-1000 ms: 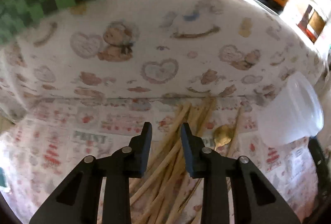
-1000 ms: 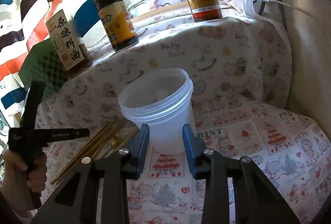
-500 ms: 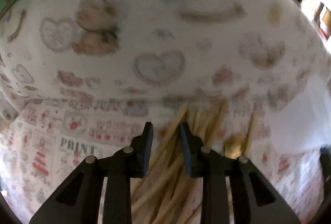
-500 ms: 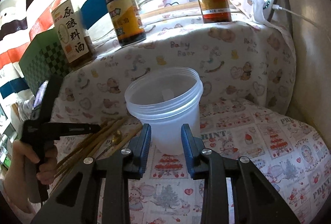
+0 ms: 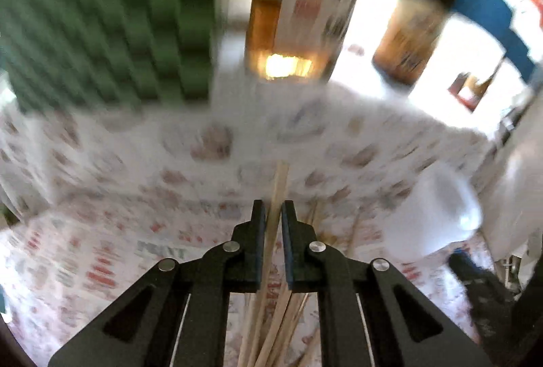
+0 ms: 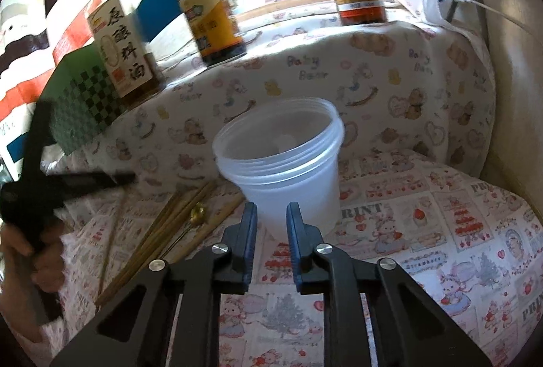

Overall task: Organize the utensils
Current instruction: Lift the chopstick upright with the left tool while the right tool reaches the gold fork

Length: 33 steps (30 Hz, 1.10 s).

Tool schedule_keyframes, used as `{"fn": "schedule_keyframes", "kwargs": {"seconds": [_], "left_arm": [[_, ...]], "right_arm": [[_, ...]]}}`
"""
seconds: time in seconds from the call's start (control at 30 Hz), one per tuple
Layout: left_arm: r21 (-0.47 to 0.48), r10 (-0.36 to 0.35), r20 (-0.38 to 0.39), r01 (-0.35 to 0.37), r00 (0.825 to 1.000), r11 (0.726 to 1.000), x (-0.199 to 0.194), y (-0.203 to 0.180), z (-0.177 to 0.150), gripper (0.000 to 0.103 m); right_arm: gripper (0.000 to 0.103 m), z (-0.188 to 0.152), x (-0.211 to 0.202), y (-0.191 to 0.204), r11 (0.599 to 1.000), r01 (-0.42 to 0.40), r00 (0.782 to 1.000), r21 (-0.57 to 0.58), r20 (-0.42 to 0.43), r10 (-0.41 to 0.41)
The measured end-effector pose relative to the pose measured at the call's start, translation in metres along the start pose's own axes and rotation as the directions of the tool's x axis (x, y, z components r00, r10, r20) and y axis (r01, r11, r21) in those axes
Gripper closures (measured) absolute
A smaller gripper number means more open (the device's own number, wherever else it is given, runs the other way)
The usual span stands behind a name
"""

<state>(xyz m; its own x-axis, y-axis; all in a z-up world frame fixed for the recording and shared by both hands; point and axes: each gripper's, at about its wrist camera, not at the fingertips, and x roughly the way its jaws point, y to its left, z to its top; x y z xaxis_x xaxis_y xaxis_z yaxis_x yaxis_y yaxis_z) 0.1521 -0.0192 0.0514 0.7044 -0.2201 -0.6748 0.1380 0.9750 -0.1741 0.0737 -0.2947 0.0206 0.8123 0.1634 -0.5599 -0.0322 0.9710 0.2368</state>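
Up close, two hand-held grippers work over a patterned cloth with wooden chopsticks and a plastic tub.

Clamped between the left gripper's (image 5: 272,217) jaws is one wooden chopstick (image 5: 279,184), its tip poking out ahead; the other chopsticks (image 6: 176,224) lie on the cloth (image 6: 424,231) beside a small gold spoon (image 6: 198,214). Just right of them stands a translucent plastic tub (image 6: 281,160), upright. The right gripper (image 6: 271,224) points at its base, jaws closing with nothing between them. Sauce bottles (image 6: 207,11) line the raised back ledge.
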Motion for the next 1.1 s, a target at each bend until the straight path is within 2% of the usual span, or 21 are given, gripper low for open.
{"fn": "schedule_keyframes", "kwargs": {"seconds": [0.07, 0.17, 0.3, 0.37, 0.4, 0.47, 0.53, 0.57, 0.63, 0.73, 0.9, 0.97, 1.1], "left_arm": [[0.02, 0.005, 0.089, -0.006, 0.996, 1.0, -0.035, -0.006, 0.012, 0.095], [0.065, -0.017, 0.228, 0.002, 0.973, 0.998, -0.09, -0.008, 0.012, 0.096], [0.067, -0.031, 0.424, 0.003, 0.905, 0.998, -0.151, -0.01, -0.012, 0.096], [0.061, -0.015, 0.483, -0.017, 0.875, 0.998, -0.168, -0.007, -0.026, 0.096], [0.059, 0.001, 0.507, -0.036, 0.862, 0.998, -0.161, -0.014, -0.032, 0.096], [0.052, 0.02, 0.535, -0.057, 0.845, 0.997, -0.162, -0.01, -0.045, 0.096], [0.014, 0.024, 0.517, -0.037, 0.855, 0.999, -0.158, 0.001, -0.054, 0.096], [-0.004, 0.012, 0.521, -0.011, 0.854, 1.0, -0.157, 0.003, -0.059, 0.096], [-0.014, 0.019, 0.533, -0.013, 0.846, 1.0, -0.156, 0.007, -0.066, 0.096], [-0.024, 0.049, 0.571, -0.043, 0.82, 0.999, -0.16, 0.014, -0.07, 0.096], [-0.069, 0.084, 0.576, -0.054, 0.813, 0.996, -0.156, 0.027, -0.071, 0.096], [-0.081, 0.105, 0.574, -0.072, 0.812, 0.994, -0.154, 0.03, -0.071, 0.096], [-0.108, 0.104, 0.559, -0.053, 0.823, 0.993, -0.151, 0.039, -0.07, 0.096]], "right_arm": [[0.084, -0.001, -0.004, 0.006, 0.999, 0.007, 1.0, -0.032, 0.016, -0.007], [0.084, -0.004, -0.009, 0.012, 0.998, 0.024, 0.999, -0.052, 0.029, -0.022], [0.084, -0.011, -0.019, 0.021, 0.999, 0.003, 1.0, -0.041, 0.03, -0.001], [0.084, -0.013, -0.022, 0.029, 0.996, 0.009, 0.999, -0.084, 0.05, -0.004], [0.084, -0.015, -0.023, 0.034, 0.994, 0.021, 0.998, -0.11, 0.062, -0.014], [0.084, -0.018, -0.023, 0.04, 0.989, 0.037, 0.997, -0.146, 0.069, -0.027], [0.084, -0.022, -0.021, 0.044, 0.985, 0.053, 0.997, -0.166, 0.056, -0.044], [0.084, -0.023, -0.021, 0.045, 0.984, 0.045, 0.998, -0.171, 0.041, -0.038], [0.084, -0.027, -0.024, 0.049, 0.984, 0.026, 0.999, -0.175, 0.038, -0.019], [0.084, -0.029, -0.028, 0.056, 0.979, 0.012, 0.999, -0.204, 0.031, -0.006], [0.083, -0.033, -0.015, 0.061, 0.989, -0.06, 0.993, -0.139, -0.114, 0.044], [0.083, -0.034, -0.004, 0.065, 0.993, -0.043, 0.981, -0.107, -0.192, 0.022], [0.083, -0.036, 0.025, 0.079, 0.998, -0.023, 0.937, -0.065, -0.35, -0.001]]}}
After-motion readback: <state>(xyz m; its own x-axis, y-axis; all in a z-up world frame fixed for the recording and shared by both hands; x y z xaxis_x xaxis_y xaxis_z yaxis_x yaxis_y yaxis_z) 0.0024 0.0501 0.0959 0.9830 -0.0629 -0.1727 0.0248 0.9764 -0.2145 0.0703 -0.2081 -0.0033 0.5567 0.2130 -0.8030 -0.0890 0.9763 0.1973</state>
